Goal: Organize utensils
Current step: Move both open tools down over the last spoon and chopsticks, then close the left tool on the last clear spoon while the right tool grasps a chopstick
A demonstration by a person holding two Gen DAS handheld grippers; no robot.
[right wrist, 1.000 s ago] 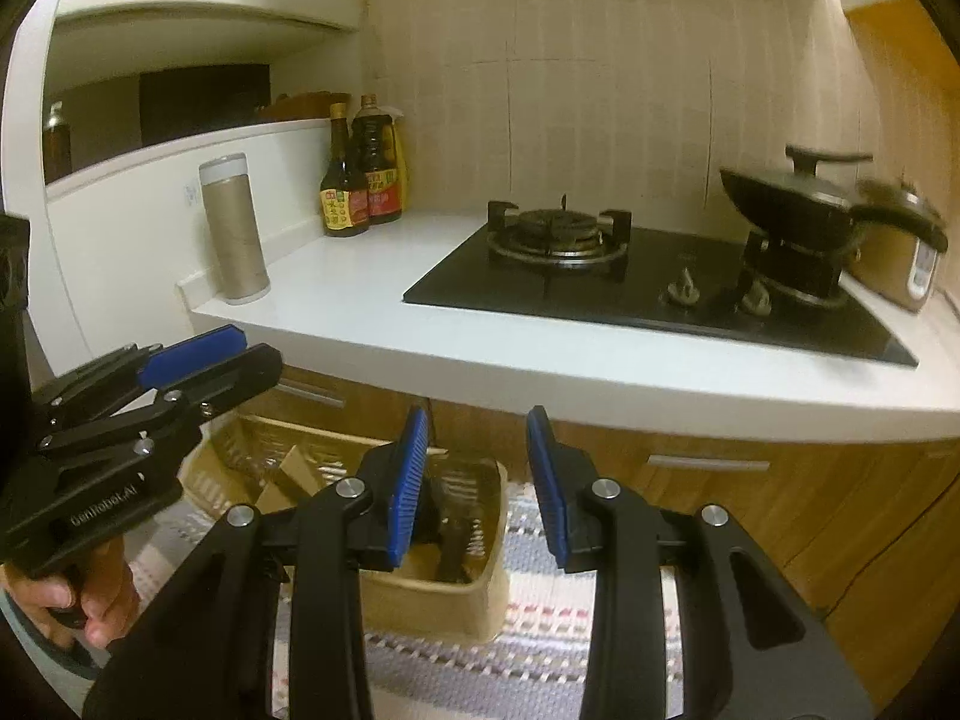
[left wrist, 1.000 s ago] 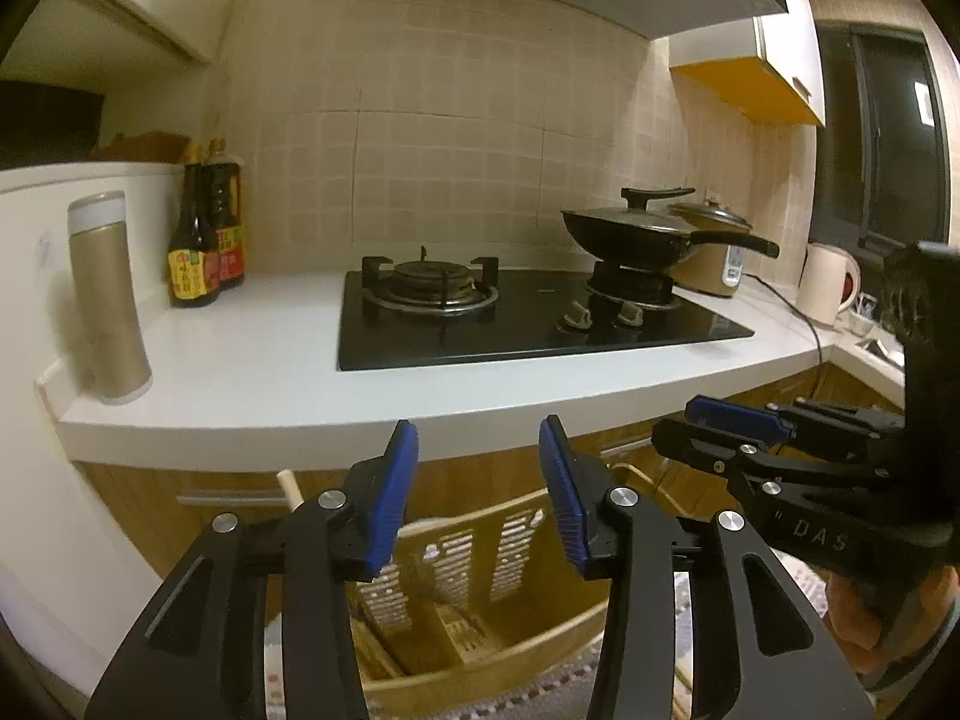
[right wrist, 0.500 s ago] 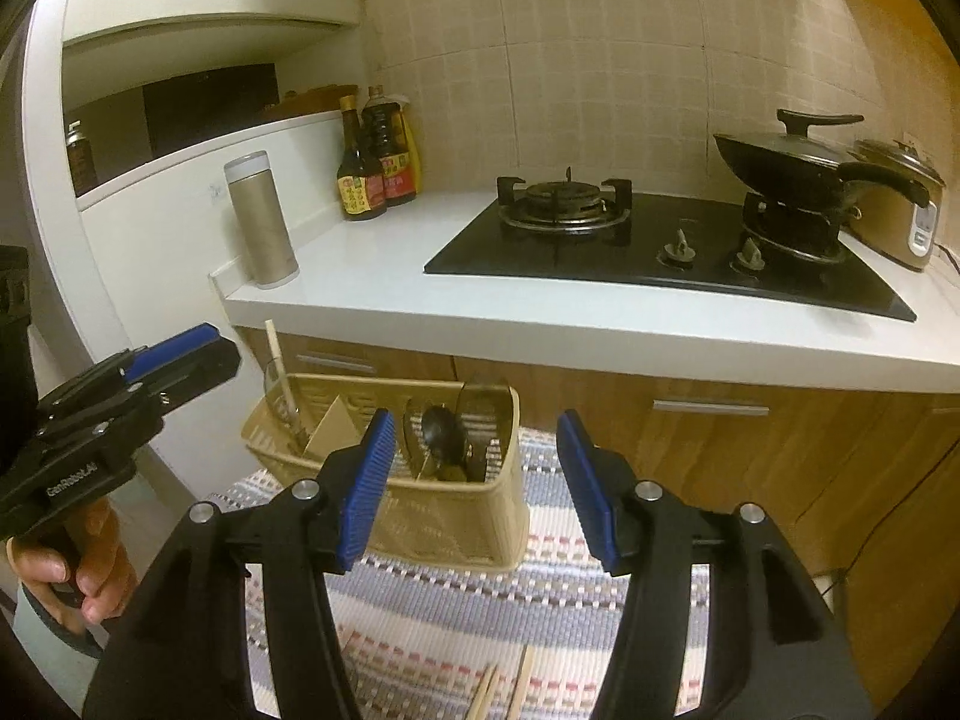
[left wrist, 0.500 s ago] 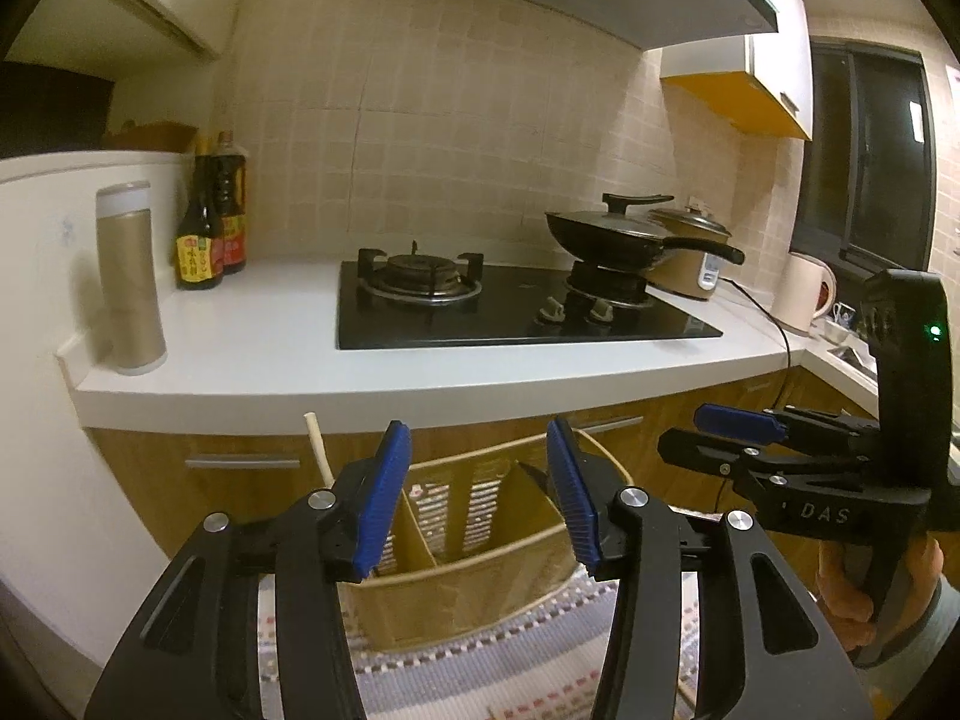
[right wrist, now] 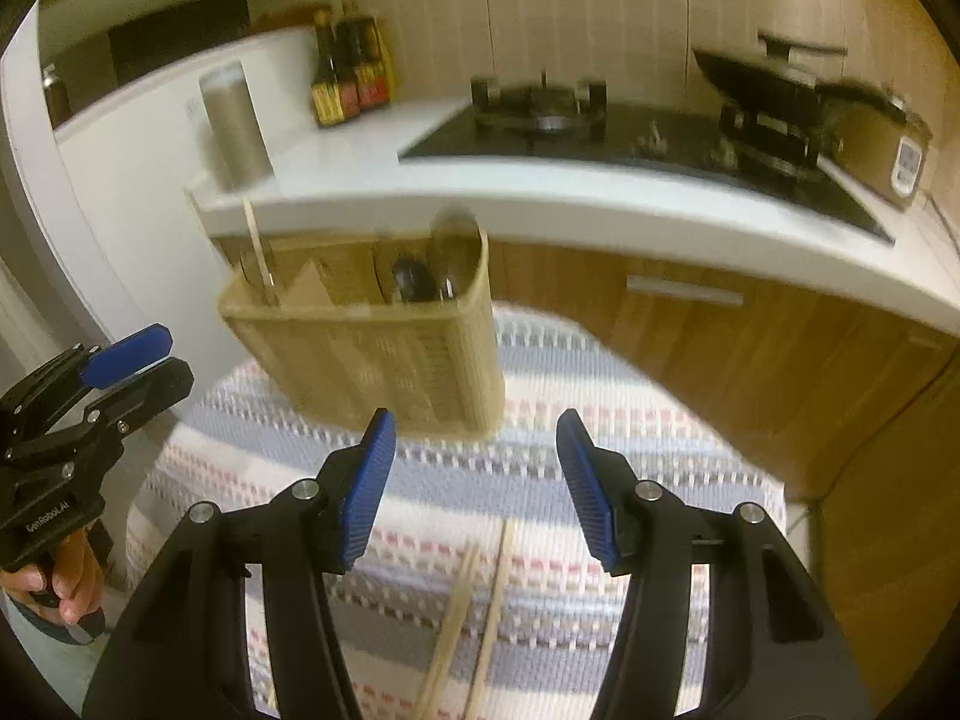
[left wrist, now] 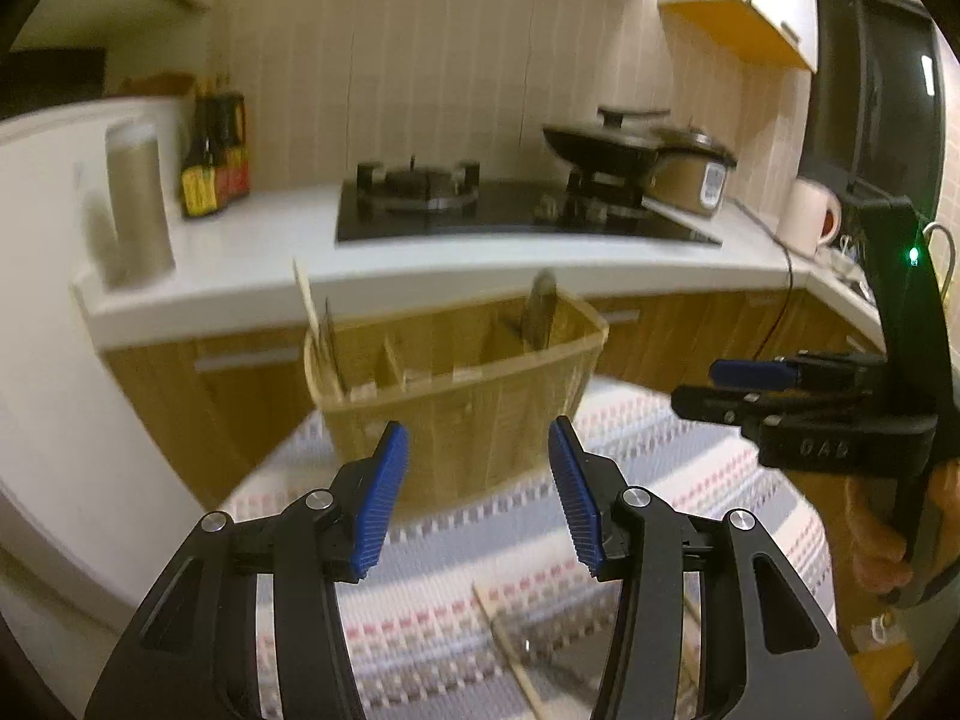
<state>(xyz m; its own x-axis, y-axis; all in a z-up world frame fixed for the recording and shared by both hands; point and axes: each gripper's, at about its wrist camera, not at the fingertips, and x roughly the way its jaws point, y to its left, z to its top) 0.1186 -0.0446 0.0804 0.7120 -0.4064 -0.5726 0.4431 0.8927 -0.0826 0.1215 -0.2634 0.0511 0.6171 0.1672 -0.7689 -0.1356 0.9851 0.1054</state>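
Left wrist view: left claw (left wrist: 477, 495) spread wide, holding nothing, aimed at the utensil caddy (left wrist: 456, 384) standing at the striped mat's (left wrist: 720, 480) far edge, likely sizing up loose chopsticks (left wrist: 516, 654) lying nearer.

Right wrist view: right claw (right wrist: 474, 483) likewise apart and empty, poised over chopsticks (right wrist: 474, 618) for pickup; caddy (right wrist: 372, 348) beyond.

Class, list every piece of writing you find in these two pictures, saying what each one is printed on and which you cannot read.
"GenRobot.AI": white print on the black left gripper body.
Blurred, perhaps "DAS": white letters on the black right gripper body.
Unreadable: yellow and red labels on the dark sauce bottles.
Unreadable: white panel on the beige rice cooker.
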